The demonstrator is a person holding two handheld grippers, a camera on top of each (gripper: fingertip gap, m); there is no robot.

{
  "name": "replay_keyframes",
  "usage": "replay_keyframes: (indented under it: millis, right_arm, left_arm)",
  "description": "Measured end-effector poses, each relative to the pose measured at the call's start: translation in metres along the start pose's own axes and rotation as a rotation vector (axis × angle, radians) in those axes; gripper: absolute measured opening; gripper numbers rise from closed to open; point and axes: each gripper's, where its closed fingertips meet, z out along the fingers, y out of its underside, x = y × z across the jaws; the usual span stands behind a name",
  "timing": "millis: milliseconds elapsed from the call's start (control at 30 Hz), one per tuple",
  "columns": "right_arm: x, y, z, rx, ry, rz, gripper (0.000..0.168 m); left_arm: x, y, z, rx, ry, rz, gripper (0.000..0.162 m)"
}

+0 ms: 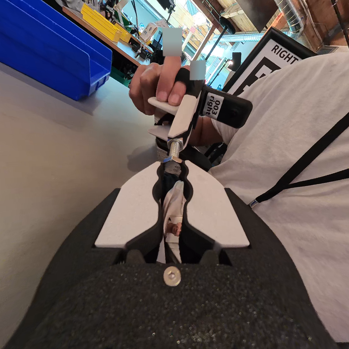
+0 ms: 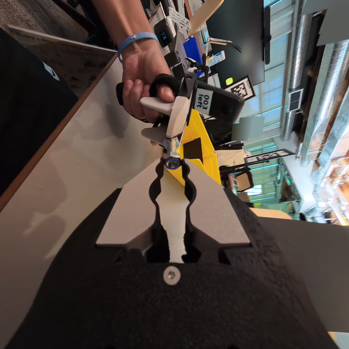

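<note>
In the left wrist view, the left gripper [image 1: 172,162] is seen with its white fingers [image 1: 143,198] closed on the hex end of a steel bolt [image 1: 174,149], which is held in the air above the pale counter [image 1: 56,170]. The far end of the bolt is clamped by the right gripper [image 1: 176,139], so the bolt is spanned between the two. A blue bin [image 1: 47,52] is set well to the left of the bolt; a white shirt [image 1: 283,151] fills the space to its right.

In the right wrist view, the right gripper [image 2: 171,160] is shown shut on its own hex end of the bolt [image 2: 171,148], with the left gripper [image 2: 171,139] pinched on the opposite end. A yellow bin [image 2: 200,132] is revealed just behind the bolt, along with a blue wristband [image 2: 136,39] – neither is visible from the other side, where only the blue bin is offered.

The bolt is judged stiff, small and dense, its threads slick – it is best gripped across the flats of the hex ends.
</note>
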Motion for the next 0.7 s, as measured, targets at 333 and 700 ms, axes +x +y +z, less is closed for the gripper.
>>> replay_keyframes:
  millis: [333,700]
  right_arm:
    - [-0.011,0.023,0.015,0.054,-0.385,1.406,0.018]
    - [-0.023,0.036,0.013,0.132,-0.409,1.762,0.053]
  left_arm:
    - [-0.029,0.002,-0.01,-0.083,-0.297,0.262,0.017]
    - [-0.045,0.011,-0.013,-0.139,-0.375,0.261,0.017]
